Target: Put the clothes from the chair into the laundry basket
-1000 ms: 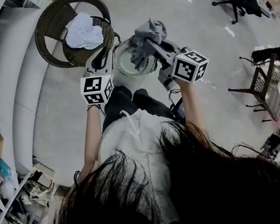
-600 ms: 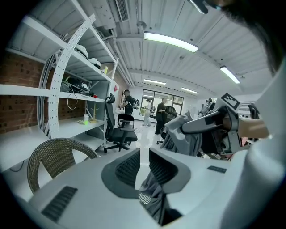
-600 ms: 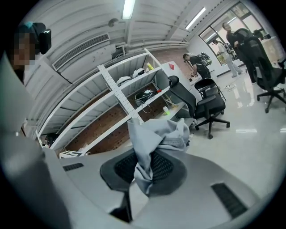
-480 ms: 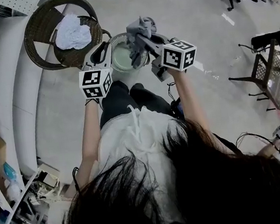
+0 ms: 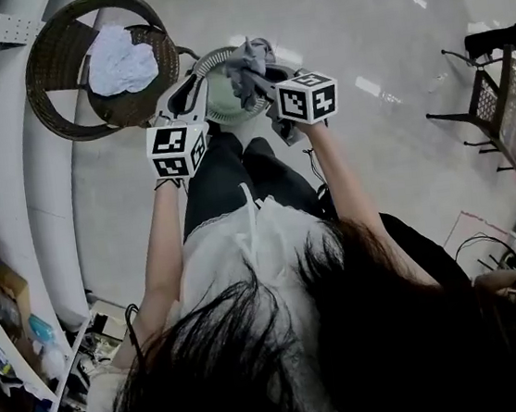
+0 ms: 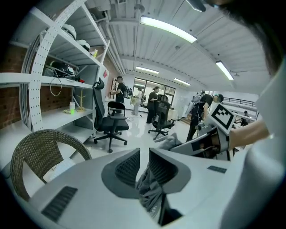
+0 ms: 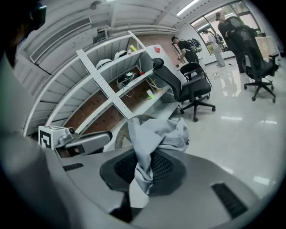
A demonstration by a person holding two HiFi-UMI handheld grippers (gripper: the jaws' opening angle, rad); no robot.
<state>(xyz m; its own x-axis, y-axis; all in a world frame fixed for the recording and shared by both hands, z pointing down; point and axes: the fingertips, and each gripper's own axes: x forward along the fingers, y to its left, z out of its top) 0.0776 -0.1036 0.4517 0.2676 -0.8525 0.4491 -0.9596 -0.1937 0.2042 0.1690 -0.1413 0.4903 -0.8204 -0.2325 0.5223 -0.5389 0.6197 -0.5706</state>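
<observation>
While the wicker chair (image 5: 54, 62) sits in the upper left of the head view with a white garment (image 5: 121, 60) bunched on its seat, the laundry basket (image 5: 218, 107) stands on the floor just right of it, at upper centre, beyond the person's knees. The right gripper (image 7: 143, 163) has its jaws closed on a grey garment (image 7: 156, 134). The cloth rises in a crumpled bunch above the pads. In the head view this garment hangs over the right part of the basket. The left gripper (image 6: 144, 154) is at the basket's left edge, its jaws almost together, with a fold of dark grey cloth (image 6: 149, 188) caught low in the narrow gap between them. Whether that fold belongs to the same garment cannot be told.
</observation>
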